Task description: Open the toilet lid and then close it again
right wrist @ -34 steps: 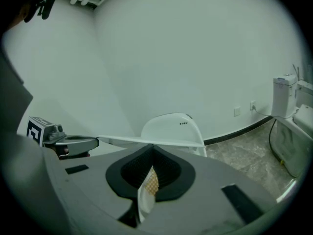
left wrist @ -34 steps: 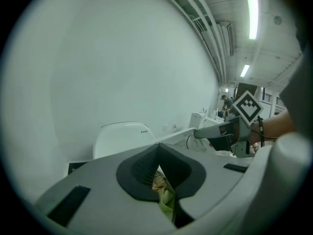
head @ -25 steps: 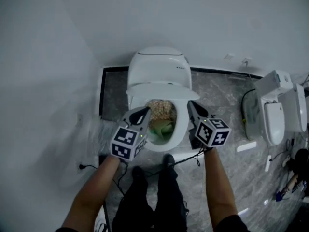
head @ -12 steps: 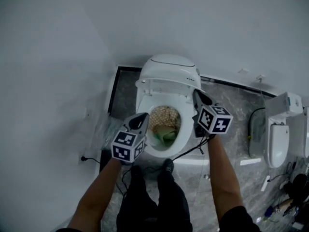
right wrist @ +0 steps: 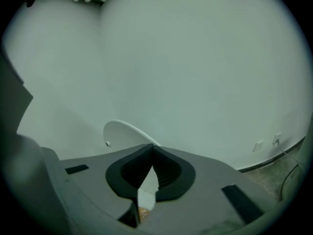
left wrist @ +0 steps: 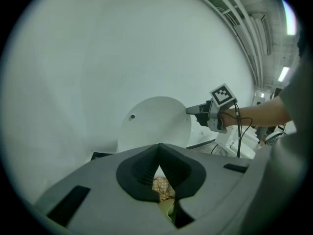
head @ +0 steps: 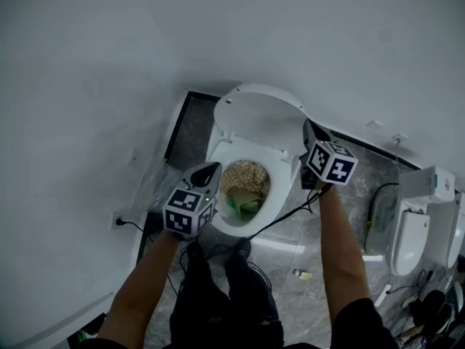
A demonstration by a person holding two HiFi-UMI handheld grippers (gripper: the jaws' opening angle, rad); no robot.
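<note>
Toilet lid (head: pixel 258 115): a smooth, white, oval plastic shell, raised above the bowl (head: pixel 280 195) close to the wall (leaning slightly back). Its inner face is toward the person and its long axis rises from the hinge. Right tool (head: pixel 308 126): closed, empty, at the lid's right edge. Left tool (head: pixel 209 169): closed, empty, by the bowl's left rim.

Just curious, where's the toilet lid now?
In the head view, the toilet lid stands raised behind the bowl, the right gripper beside its right edge.
</note>
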